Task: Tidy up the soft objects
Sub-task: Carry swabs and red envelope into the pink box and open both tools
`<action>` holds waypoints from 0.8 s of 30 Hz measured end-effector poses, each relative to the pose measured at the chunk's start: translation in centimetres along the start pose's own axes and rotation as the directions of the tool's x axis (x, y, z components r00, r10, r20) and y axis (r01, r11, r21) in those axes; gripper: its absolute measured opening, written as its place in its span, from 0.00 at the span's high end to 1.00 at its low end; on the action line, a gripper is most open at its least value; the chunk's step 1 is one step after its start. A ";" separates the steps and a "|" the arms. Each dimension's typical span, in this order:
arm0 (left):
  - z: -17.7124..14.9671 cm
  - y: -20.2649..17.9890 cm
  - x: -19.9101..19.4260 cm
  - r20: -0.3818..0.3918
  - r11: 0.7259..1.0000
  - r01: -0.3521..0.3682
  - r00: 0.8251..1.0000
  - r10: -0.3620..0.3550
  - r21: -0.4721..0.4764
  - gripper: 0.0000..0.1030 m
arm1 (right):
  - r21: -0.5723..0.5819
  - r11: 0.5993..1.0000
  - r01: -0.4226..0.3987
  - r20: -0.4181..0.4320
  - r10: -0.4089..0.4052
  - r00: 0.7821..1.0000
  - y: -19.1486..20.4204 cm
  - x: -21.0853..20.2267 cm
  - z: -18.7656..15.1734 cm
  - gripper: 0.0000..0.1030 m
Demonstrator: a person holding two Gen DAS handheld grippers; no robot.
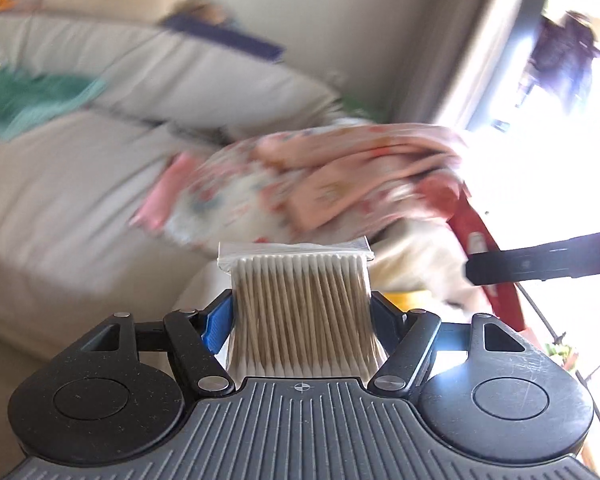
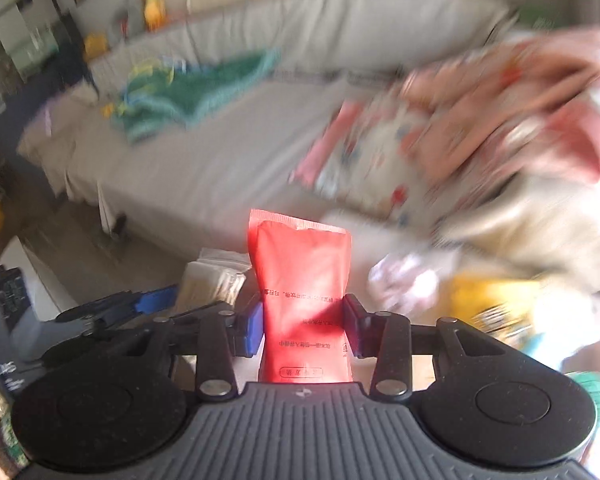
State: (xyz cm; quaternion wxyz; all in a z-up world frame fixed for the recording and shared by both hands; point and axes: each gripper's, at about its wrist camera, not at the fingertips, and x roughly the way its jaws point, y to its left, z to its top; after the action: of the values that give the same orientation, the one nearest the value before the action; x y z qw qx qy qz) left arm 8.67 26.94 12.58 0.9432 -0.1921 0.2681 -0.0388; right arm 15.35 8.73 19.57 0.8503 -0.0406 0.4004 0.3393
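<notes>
Up close, the left gripper [image 1: 300, 316] is clamping a clear bag of cotton swabs [image 1: 300, 300] between its blue pads, while the right gripper [image 2: 304, 328] is pinching a red soft packet [image 2: 302, 292], upright between its jaws. Beyond both, a pink patterned blanket [image 2: 440, 136] is lying heaped on the beige sofa [image 2: 204, 168], with a green knit cloth [image 2: 188, 96] lying farther back.

Upside-down illegible print on red packet [image 2: 300, 300]
</notes>
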 end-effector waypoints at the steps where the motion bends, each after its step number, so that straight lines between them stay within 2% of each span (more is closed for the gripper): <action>1: 0.5 -1.4 0.3 -0.003 1.000 0.012 1.000 -0.012 0.018 0.27 | 0.007 1.000 0.011 0.026 -0.011 1.000 -1.0 -1.6 -0.1 0.61; 7: 1.8 -11.9 3.0 -0.060 0.982 0.116 0.992 -0.108 0.150 0.27 | 0.097 0.989 0.114 0.144 -0.128 0.981 -9.4 -10.8 -3.0 0.61; 9: 1.6 -15.5 4.2 -0.089 0.970 0.161 0.985 -0.146 0.182 0.27 | 0.127 0.979 0.157 0.166 -0.177 0.970 -12.5 -13.1 -4.4 0.61; 12: 0.5 -21.4 6.8 -0.154 0.944 0.241 0.966 -0.209 0.225 0.27 | 0.173 0.961 0.215 0.187 -0.246 0.951 -16.9 -15.8 -6.3 0.61; 16: -2.3 -27.5 11.1 -0.255 0.910 0.360 0.917 -0.306 0.204 0.27 | 0.242 0.942 0.235 0.201 -0.285 0.937 -22.4 -18.3 -9.1 0.61; 17: -3.2 -28.5 12.4 -0.276 0.901 0.393 0.900 -0.336 0.184 0.26 | 0.262 0.935 0.237 0.200 -0.293 0.935 -23.9 -18.6 -9.8 0.61; 19: -5.7 -29.8 15.6 -0.324 0.875 0.473 0.848 -0.420 0.103 0.25 | 0.298 0.924 0.240 0.198 -0.305 0.931 -26.2 -18.5 -11.1 0.61; 20: -7.1 -30.4 17.3 -0.359 0.872 0.482 0.831 -0.425 0.083 0.25 | 0.310 0.918 0.247 0.195 -0.316 0.929 -27.3 -18.2 -11.8 0.61; 21: -8.6 -31.2 18.9 -0.394 0.882 0.459 0.834 -0.386 0.108 0.25 | 0.317 0.913 0.257 0.190 -0.327 0.926 -28.2 -17.6 -12.3 0.61; 22: -10.0 -32.0 19.9 -0.409 0.893 0.417 0.855 -0.320 0.171 0.26 | 0.317 0.911 0.263 0.184 -0.332 0.925 -29.0 -16.8 -12.7 0.60; 23: -11.2 -32.7 20.4 -0.397 0.897 0.367 0.883 -0.252 0.247 0.27 | 0.303 0.915 0.265 0.176 -0.327 0.928 -29.4 -15.8 -13.0 0.54; 24: -12.0 -33.1 20.5 -0.369 0.891 0.334 0.905 -0.213 0.306 0.28 | 0.288 0.919 0.271 0.155 -0.324 0.933 -30.0 -14.6 -13.4 0.52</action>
State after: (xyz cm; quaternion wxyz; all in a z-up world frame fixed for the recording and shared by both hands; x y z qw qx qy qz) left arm 20.89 -11.32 5.80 0.8897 -0.0423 0.3779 -0.2528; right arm 18.35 -26.79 14.77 0.9257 0.0454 0.3434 0.1520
